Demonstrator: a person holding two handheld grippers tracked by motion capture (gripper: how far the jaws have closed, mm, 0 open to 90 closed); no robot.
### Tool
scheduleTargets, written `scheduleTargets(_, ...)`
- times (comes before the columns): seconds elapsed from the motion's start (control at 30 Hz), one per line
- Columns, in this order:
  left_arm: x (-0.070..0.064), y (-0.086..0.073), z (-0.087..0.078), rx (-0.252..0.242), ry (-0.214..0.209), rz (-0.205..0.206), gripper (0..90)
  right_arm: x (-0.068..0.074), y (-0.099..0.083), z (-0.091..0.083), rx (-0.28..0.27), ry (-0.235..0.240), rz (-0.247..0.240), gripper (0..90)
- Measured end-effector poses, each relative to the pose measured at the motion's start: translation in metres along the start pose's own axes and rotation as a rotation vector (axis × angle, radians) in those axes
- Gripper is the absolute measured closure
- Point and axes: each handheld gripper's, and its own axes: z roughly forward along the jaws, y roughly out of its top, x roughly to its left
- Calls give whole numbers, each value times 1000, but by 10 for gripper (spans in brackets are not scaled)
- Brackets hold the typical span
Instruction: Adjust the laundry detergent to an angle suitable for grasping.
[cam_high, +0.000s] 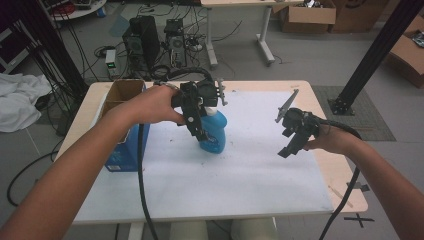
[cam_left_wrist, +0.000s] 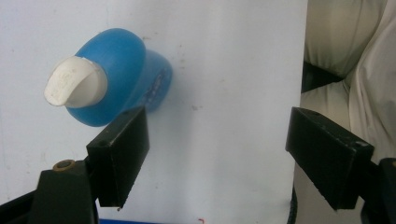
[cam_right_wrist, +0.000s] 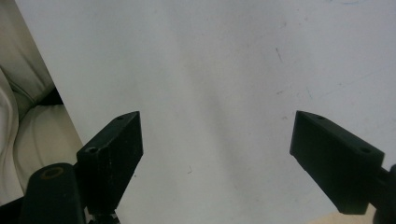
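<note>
A blue plastic bottle (cam_high: 214, 134) with a white cap stands on the white table top (cam_high: 250, 170), a little left of the middle. My left gripper (cam_high: 200, 131) hangs over it from the left, held in a hand. In the left gripper view the jaws of the left gripper (cam_left_wrist: 219, 158) stand wide apart, with the bottle (cam_left_wrist: 121, 74) and its cap (cam_left_wrist: 74, 86) just beyond the left jaw and not between them. My right gripper (cam_high: 292, 142) hovers over the right part of the table. Its jaws are open over bare white surface in the right gripper view (cam_right_wrist: 215, 158).
A blue box (cam_high: 122, 147) with an open cardboard top stands at the table's left edge. Pale cloth on the person's legs (cam_left_wrist: 345, 42) lies past the near table edge. Computer towers (cam_high: 142, 40), cables, cardboard boxes (cam_high: 307, 15) and a black post (cam_high: 370, 55) stand on the floor behind.
</note>
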Motion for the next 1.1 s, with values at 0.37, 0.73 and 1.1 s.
scheduleTargets(0.37,-1,0,-1,-4,5,-4,221,0,0,-2,-6,-8,6,174)
scheduleTargets(0.73,-4,-1,-4,-1,5,-9,220,2,0,-8,-35,-22,25,175)
scheduleTargets(1.1,-4,-4,-7,-14,15,-11,219,2,2,-17,-114,-30,57,164)
